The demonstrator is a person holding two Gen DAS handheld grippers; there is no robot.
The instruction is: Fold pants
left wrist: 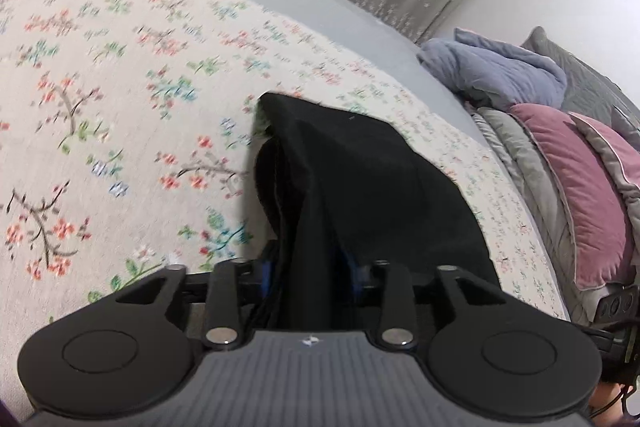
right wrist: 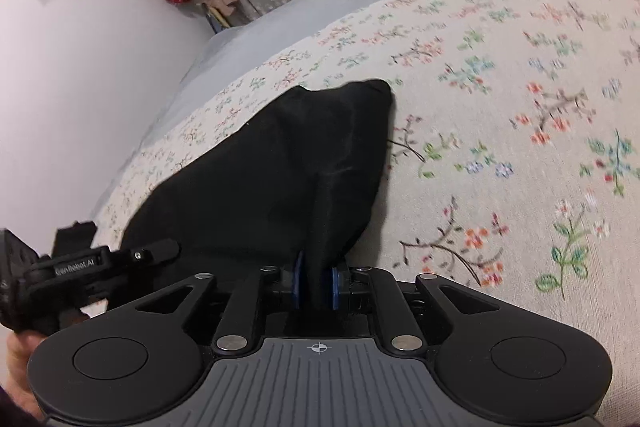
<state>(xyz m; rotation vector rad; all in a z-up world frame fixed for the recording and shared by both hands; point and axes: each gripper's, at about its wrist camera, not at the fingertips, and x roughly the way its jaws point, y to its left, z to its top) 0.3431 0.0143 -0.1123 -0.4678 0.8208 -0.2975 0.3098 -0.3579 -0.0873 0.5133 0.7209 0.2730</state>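
Pants point(left wrist: 360, 187) (black) hang bunched above the floral bedspread point(left wrist: 120, 107), pinched at one edge by the left tool point(left wrist: 312, 275) and the right tool point(right wrist: 316, 283).

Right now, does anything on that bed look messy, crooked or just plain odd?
Only the black pants: they hang bunched and creased from the left gripper and right gripper, both clamped on the cloth, not lying flat on the floral bedspread. Mid-fold, that seems normal. The pillows are heaped loosely at the bed's end.
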